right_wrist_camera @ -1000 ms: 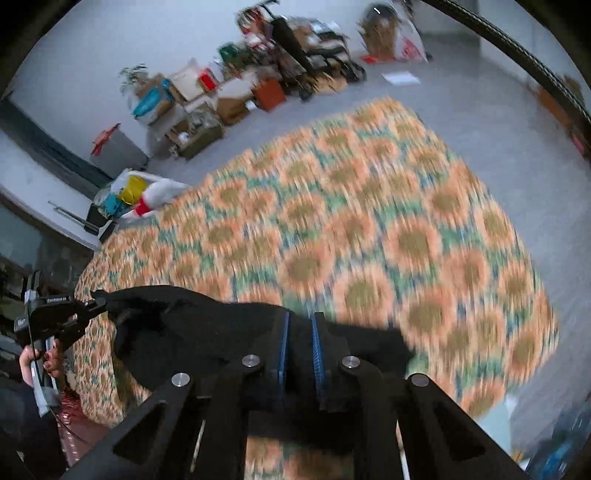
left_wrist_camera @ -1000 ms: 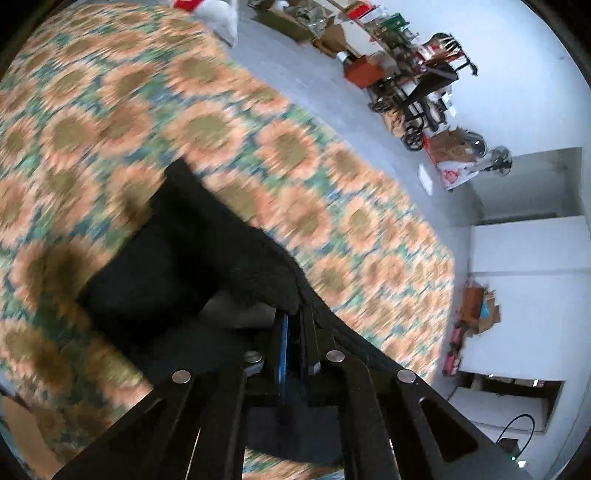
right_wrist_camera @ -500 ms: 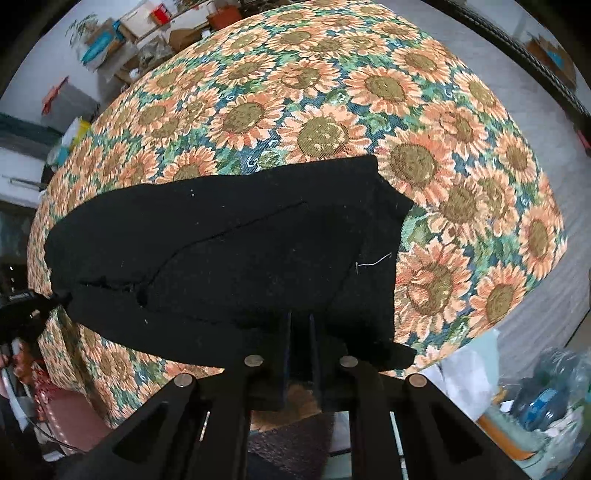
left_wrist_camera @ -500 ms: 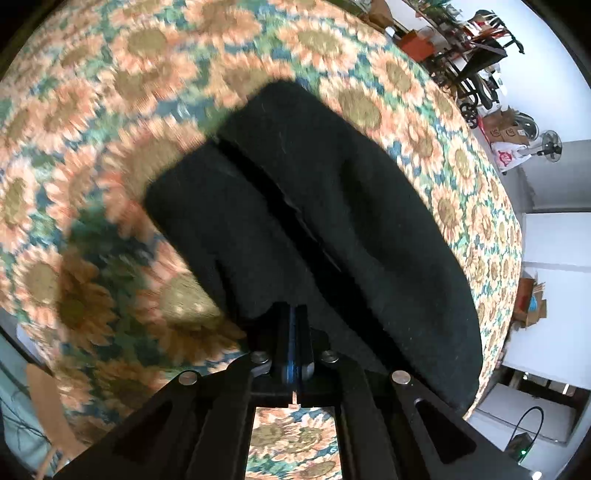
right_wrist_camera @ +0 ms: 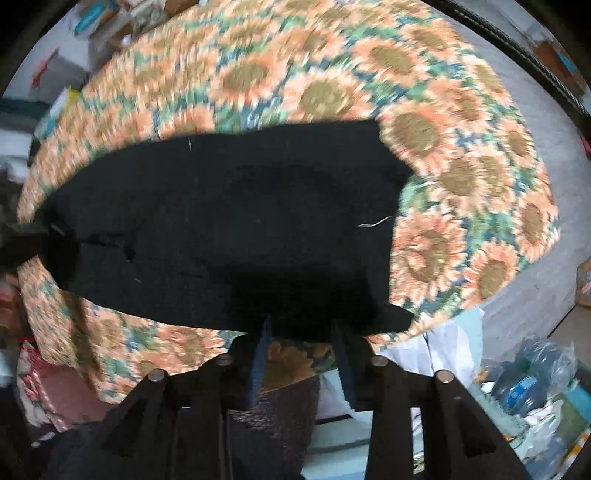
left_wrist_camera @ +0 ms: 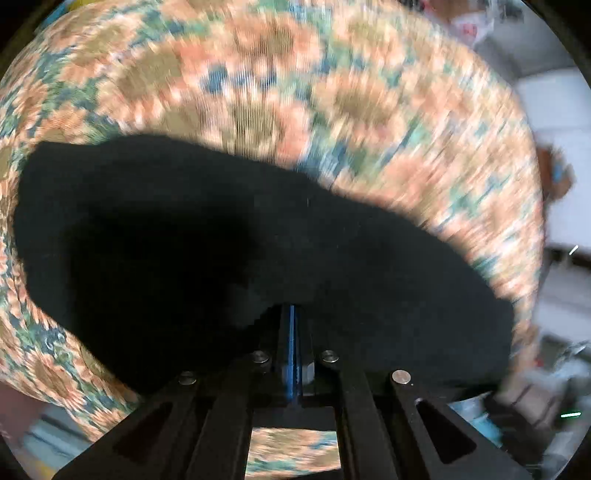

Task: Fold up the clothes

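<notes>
A black garment [left_wrist_camera: 229, 236] lies spread on the sunflower-print tablecloth [left_wrist_camera: 295, 74]. In the left wrist view my left gripper [left_wrist_camera: 291, 314] points steeply down at the garment's near edge. Its jaws are together and the cloth's hem covers their tips; the picture is blurred. In the right wrist view the same black garment [right_wrist_camera: 236, 221] stretches leftward across the tablecloth [right_wrist_camera: 461, 184]. My right gripper [right_wrist_camera: 301, 328] stands at its near edge, jaws opening. The blue pads [right_wrist_camera: 260, 350] are apart, and the hem lies just at their tips without being pressed.
The table's near edge runs just below the garment. Beyond it at lower right are white sheets [right_wrist_camera: 443, 350] and plastic bags with bottles [right_wrist_camera: 528, 384]. Boxes and clutter [right_wrist_camera: 96, 22] stand past the far left corner. Pinkish fabric [right_wrist_camera: 48, 387] lies below the table at left.
The garment came down from hanging between the grippers to lying flat on the cloth. The right jaws parted from its edge. The left view swung and blurred, jaws still together.
</notes>
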Available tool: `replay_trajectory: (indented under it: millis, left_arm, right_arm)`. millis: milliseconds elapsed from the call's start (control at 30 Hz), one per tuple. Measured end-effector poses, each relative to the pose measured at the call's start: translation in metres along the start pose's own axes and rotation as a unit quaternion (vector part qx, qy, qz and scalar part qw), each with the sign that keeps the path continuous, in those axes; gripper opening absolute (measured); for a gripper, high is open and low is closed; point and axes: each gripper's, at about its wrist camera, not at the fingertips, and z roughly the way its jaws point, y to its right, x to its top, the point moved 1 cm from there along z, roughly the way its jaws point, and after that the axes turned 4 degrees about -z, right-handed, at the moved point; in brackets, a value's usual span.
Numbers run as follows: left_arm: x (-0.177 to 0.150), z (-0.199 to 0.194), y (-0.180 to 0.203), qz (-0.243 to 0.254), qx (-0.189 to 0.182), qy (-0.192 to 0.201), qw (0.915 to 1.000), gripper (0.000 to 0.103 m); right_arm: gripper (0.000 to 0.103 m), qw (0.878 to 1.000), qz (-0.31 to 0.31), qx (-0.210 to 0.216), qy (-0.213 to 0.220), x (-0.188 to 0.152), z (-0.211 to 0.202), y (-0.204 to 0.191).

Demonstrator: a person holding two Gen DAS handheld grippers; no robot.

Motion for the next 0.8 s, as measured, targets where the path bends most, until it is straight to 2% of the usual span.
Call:
replay_trajectory:
  millis: [133,267,333,400,467,533,600,633,667,733,800]
  left_arm:
    - [-0.002,-0.003,-0.01,-0.018,-0.008,-0.011,0.9997,0.001]
    - [-0.004,-0.005,-0.013,-0.024,-0.01,-0.011,0.9996,0.001]
    - [-0.006,-0.006,-0.012,-0.011,-0.006,-0.007,0.9999,0.001]
    - [-0.005,-0.01,-0.017,-0.014,-0.017,-0.01,0.9997,0.001]
    - [-0.002,-0.022,-0.039,-0.06,-0.035,-0.002,0.9976,0.001]
    - [0.005,-0.038,-0.067,-0.118,-0.059,0.023,0.991,0.001]
    - [0.011,-0.055,-0.098,-0.181,-0.08,0.045,0.9791,0.001]
    - [0.016,-0.059,-0.107,-0.198,-0.093,0.042,0.9749,0.001]
    - [0.019,-0.061,-0.108,-0.199,-0.097,0.039,0.9743,0.001]
    - [0.025,-0.057,-0.101,-0.18,-0.082,0.027,0.9799,0.001]
    - [0.028,-0.049,-0.102,-0.181,-0.047,0.016,0.9822,0.001]
  right_arm:
    - [0.042,0.996,0.006,0.049,0.07,0.017,-0.048,0.0]
    - [0.043,0.994,-0.044,0.046,0.092,0.057,-0.048,-0.036]
    - [0.043,0.991,-0.083,0.051,0.087,0.079,-0.03,-0.067]
    - [0.042,0.988,-0.114,0.075,0.066,0.094,-0.007,-0.099]
    - [0.044,0.987,-0.139,0.079,0.033,0.099,0.02,-0.116]
    - [0.044,0.983,-0.183,0.028,0.01,0.091,0.038,-0.131]
    - [0.045,0.975,-0.223,-0.005,0.021,0.077,0.044,-0.139]
    - [0.045,0.97,-0.242,-0.02,0.026,0.07,0.046,-0.142]
    - [0.045,0.97,-0.24,-0.019,0.028,0.069,0.045,-0.141]
    - [0.045,0.972,-0.234,-0.015,0.03,0.068,0.044,-0.139]
    - [0.045,0.976,-0.217,0.008,0.014,0.073,0.035,-0.132]
